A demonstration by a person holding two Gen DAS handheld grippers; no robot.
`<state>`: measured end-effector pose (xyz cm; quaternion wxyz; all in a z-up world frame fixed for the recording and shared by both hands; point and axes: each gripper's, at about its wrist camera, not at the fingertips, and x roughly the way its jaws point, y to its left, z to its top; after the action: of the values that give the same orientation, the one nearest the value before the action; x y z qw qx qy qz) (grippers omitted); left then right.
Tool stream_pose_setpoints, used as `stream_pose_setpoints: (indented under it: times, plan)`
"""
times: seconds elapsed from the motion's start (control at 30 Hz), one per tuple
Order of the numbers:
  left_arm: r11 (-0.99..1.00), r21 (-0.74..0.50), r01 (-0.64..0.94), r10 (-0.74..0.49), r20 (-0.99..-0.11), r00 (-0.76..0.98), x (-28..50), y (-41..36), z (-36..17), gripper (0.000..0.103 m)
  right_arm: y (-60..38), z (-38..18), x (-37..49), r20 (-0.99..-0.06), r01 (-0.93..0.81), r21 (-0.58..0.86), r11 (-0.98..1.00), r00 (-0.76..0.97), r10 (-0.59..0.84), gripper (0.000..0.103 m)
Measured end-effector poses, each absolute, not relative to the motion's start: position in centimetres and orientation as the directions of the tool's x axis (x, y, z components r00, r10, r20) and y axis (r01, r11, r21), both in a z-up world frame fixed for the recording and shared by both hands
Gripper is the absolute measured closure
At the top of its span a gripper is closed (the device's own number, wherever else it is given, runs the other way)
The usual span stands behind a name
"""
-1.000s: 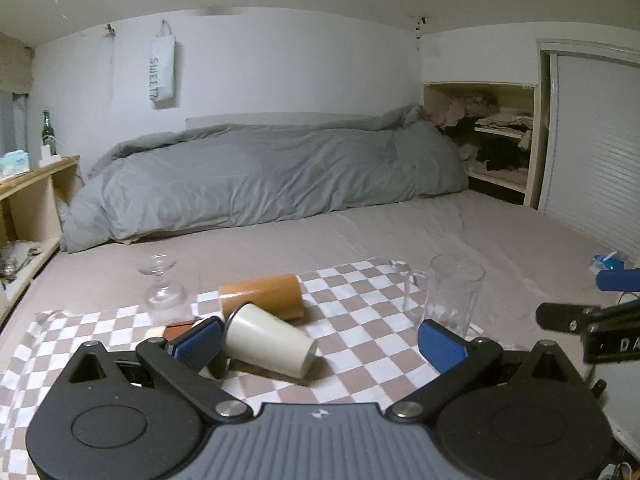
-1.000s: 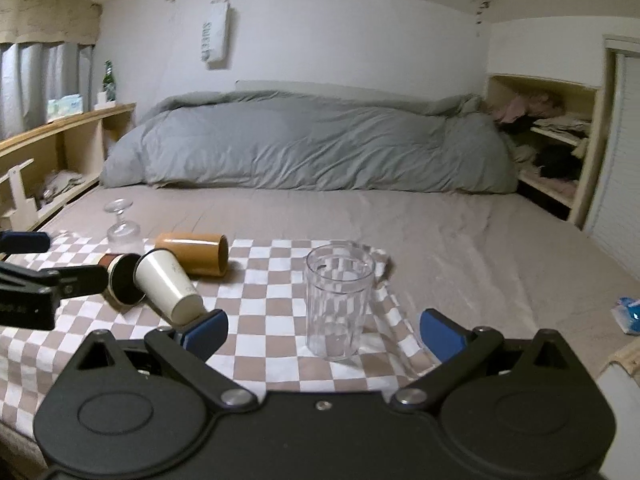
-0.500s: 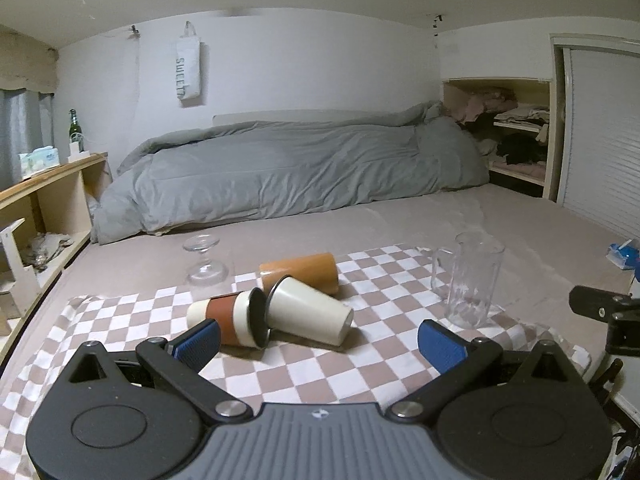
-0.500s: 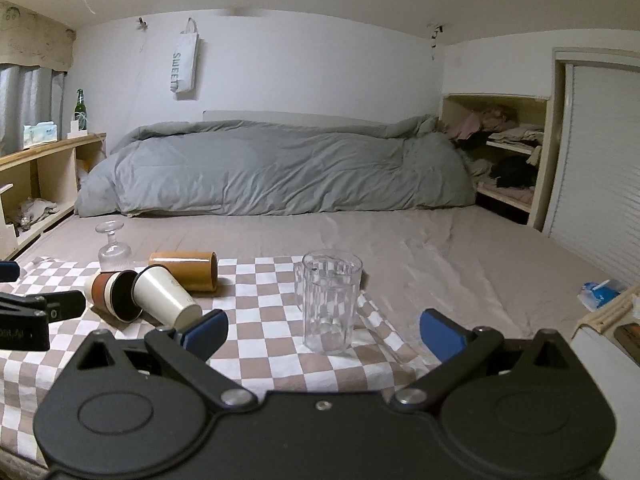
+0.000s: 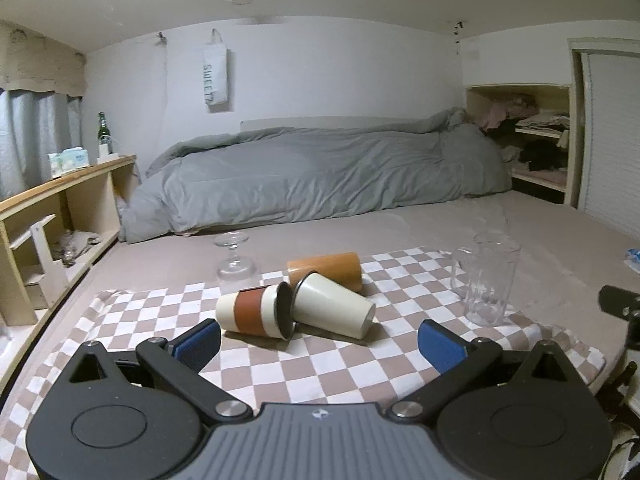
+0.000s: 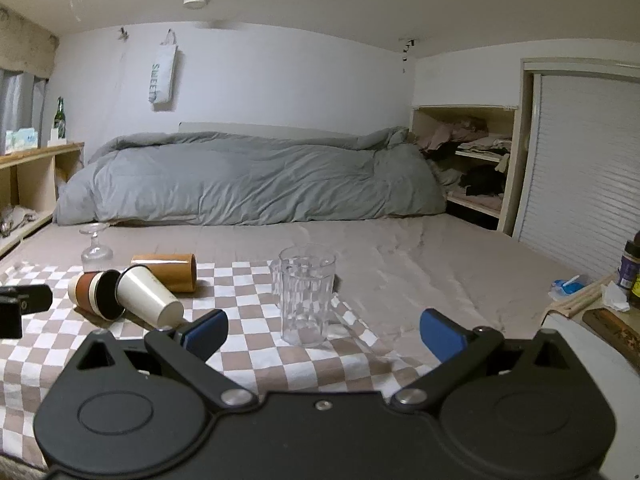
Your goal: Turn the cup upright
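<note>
On the bed (image 5: pixel 460 224) lies a checkered cloth (image 5: pixel 320 364) carrying a clear glass mug (image 6: pixel 306 294) standing upright and three tipped cups. The orange tumbler (image 5: pixel 326 270), cream cup (image 5: pixel 334 310) and banded cup (image 5: pixel 254 312) lie touching, so which one is meant is unclear. Both the left gripper (image 5: pixel 320 344) and right gripper (image 6: pixel 324 332) are spread wide, holding nothing. Pinch one cup mid-wall from the free side, lift clear of its neighbours, then rotate.
</note>
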<state>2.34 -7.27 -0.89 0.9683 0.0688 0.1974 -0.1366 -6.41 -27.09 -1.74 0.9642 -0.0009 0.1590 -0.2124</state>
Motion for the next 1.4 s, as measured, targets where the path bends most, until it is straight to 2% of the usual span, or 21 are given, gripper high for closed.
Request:
stream_pose_setpoints:
  times: [1.4]
  plan:
    - [0.950,0.092,0.298,-0.239,-0.399,0.885,1.5,-7.7,-0.9,0.000,-27.4,-1.8,-7.4,-0.308,0.406,-0.067,0.911,0.860,-0.406,0.000]
